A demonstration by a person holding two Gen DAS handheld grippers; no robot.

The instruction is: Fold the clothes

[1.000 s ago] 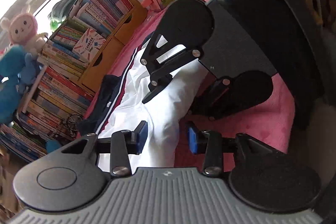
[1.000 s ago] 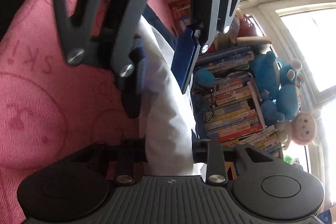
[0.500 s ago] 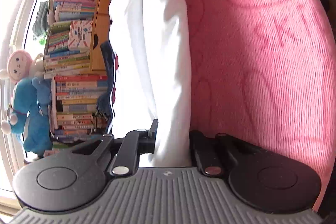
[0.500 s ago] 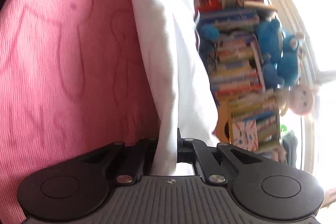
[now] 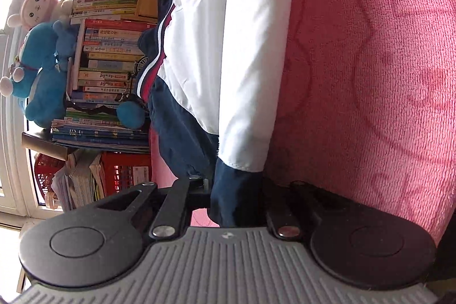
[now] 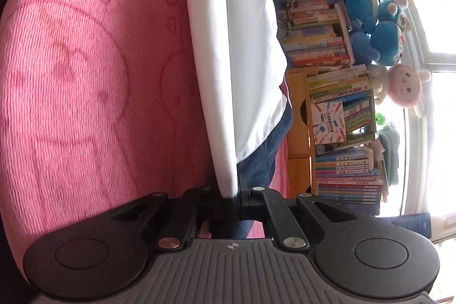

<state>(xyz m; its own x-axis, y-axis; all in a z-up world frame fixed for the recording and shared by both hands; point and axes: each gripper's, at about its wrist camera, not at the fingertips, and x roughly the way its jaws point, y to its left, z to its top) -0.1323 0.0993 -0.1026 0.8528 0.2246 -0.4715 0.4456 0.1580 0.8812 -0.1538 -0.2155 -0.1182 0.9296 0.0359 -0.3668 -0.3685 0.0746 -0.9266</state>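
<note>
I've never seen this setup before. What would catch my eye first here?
The white-and-navy jacket, stretched up the middle of both views, with each gripper shut on an end: the left gripper on a navy cuff, the right gripper on a white edge. Next, the pink blanket beneath, and blue plush toys by stacked books.

Both tongs are clamped tight — left tongs (image 5: 236, 190) and right tongs (image 6: 230, 195) pinching fabric.

both grippers, left (image 5: 236, 187) and right (image 6: 228, 195), have ribbed grey bodies, black linkages, silver screws.
</note>
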